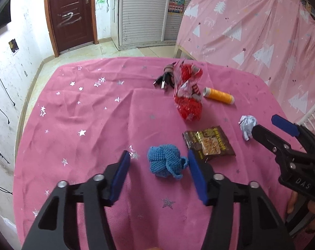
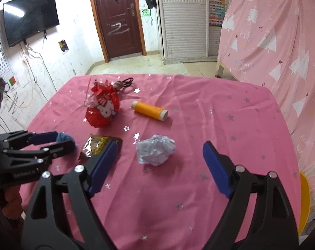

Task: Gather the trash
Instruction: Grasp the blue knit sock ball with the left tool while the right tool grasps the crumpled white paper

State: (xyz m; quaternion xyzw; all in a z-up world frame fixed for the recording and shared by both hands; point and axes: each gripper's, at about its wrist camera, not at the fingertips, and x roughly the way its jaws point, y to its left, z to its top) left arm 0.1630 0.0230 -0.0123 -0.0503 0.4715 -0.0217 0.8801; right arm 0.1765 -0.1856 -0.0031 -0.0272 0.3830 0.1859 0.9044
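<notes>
On the pink starred tablecloth [image 1: 90, 125] a blue crochet piece [image 1: 165, 164] lies between the fingers of my left gripper [image 1: 159, 158]. Its pads stand apart from the yarn, so it is open. A crumpled white paper ball [image 2: 155, 152] sits between the wide-open fingers of my right gripper [image 2: 160, 148], untouched. A brown snack wrapper [image 1: 209, 143] lies between the two, partly behind my right gripper's left finger [image 2: 103, 162]. The right gripper [image 1: 263, 123] reaches the paper ball [image 1: 248, 125] from the right. The left gripper [image 2: 64, 139] shows at the left edge.
Further back lie a red foil cartoon-cat bag [image 2: 103, 108], an orange thread spool [image 2: 150, 110] and a black cable bundle [image 1: 165, 77]. A pink tree-print curtain [image 1: 251, 31] hangs at the right. A yellow seat [image 2: 303, 200] stands by the table's right edge.
</notes>
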